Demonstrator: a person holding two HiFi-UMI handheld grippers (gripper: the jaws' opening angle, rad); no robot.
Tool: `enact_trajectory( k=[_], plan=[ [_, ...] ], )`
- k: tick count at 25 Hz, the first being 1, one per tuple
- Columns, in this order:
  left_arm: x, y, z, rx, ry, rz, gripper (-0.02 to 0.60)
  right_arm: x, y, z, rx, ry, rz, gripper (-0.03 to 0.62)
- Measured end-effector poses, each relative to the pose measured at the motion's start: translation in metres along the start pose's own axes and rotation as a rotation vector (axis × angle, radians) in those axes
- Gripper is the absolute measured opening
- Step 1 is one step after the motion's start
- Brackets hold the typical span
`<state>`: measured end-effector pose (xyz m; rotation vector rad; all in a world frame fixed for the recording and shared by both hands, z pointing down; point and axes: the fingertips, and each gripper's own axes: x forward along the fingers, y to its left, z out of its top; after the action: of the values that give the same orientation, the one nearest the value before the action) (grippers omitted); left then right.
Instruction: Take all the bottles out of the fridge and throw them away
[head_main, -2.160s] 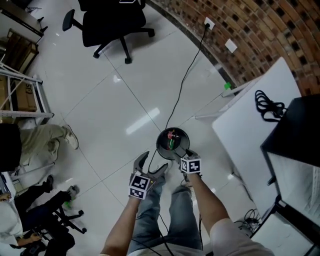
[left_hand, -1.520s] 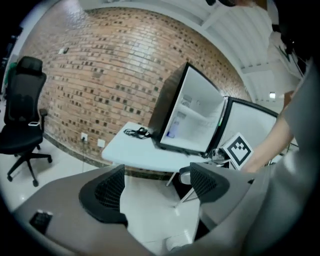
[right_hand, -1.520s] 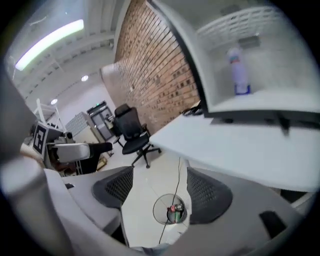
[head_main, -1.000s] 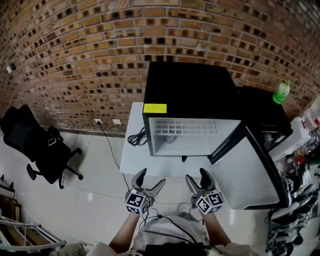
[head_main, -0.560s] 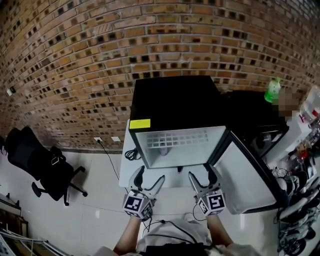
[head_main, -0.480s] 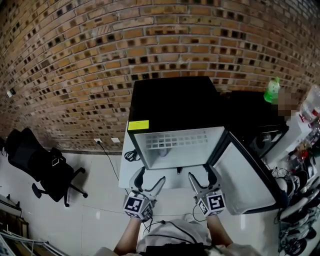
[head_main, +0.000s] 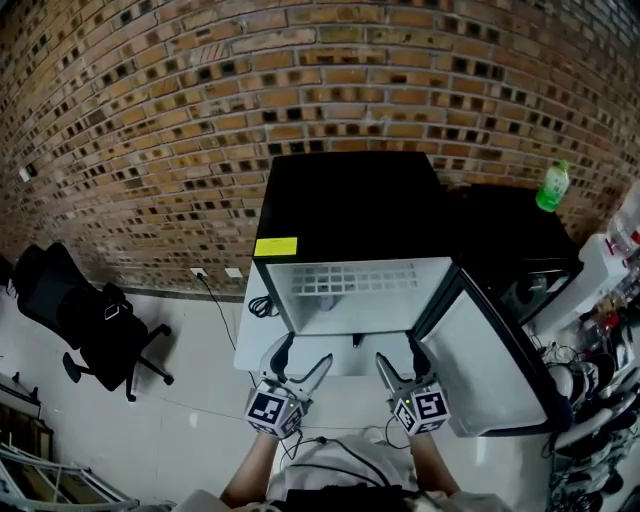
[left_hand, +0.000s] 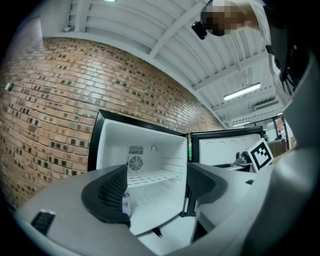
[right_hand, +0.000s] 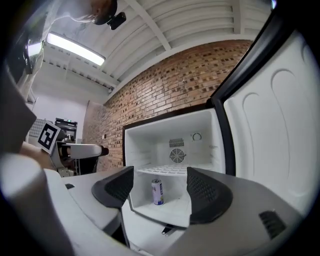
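Note:
A black mini fridge (head_main: 350, 200) stands on a white table with its door (head_main: 490, 365) swung open to the right. On the floor of its white inside, under the wire shelf, stands one small silver-and-blue bottle (right_hand: 157, 192). The left gripper view shows only an edge of that bottle (left_hand: 126, 204) behind a jaw pad. My left gripper (head_main: 303, 352) and right gripper (head_main: 399, 352) are held level side by side, a short way in front of the fridge. Both are open and have nothing between their jaws.
A brick wall (head_main: 200, 120) runs behind the fridge. A green bottle (head_main: 551, 186) stands on a black unit to the right. A coiled black cable (head_main: 260, 305) lies on the white table (head_main: 252, 350). An office chair (head_main: 90, 320) stands at the left.
The head view has swung from the floor bin to the open fridge. Over the last second both grippers have risen a little toward the fridge, and both have stayed open.

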<state>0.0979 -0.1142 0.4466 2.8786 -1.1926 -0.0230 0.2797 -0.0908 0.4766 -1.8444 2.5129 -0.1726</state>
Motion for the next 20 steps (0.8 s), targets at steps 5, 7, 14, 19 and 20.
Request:
enact_trajectory(
  k=[5, 7, 14, 19, 20],
  plan=[
    [-0.004, 0.000, -0.001, 0.008, 0.034, 0.007, 0.357, 0.023, 0.017, -0.036, 0.044, 0.098, 0.118, 0.325],
    [-0.005, 0.002, -0.001, -0.004, 0.044, 0.036, 0.355, 0.037, 0.019, -0.052, 0.047, 0.138, 0.146, 0.327],
    [-0.027, 0.023, -0.012, -0.020, 0.081, 0.128, 0.353, 0.108, 0.035, -0.094, 0.063, 0.217, 0.233, 0.325],
    [-0.048, 0.034, -0.013, -0.041, 0.098, 0.222, 0.353, 0.164, 0.028, -0.126, 0.043, 0.258, 0.264, 0.327],
    [-0.054, 0.036, -0.013, -0.044, 0.103, 0.240, 0.353, 0.174, 0.026, -0.132, 0.041, 0.274, 0.263, 0.327]
  ],
)
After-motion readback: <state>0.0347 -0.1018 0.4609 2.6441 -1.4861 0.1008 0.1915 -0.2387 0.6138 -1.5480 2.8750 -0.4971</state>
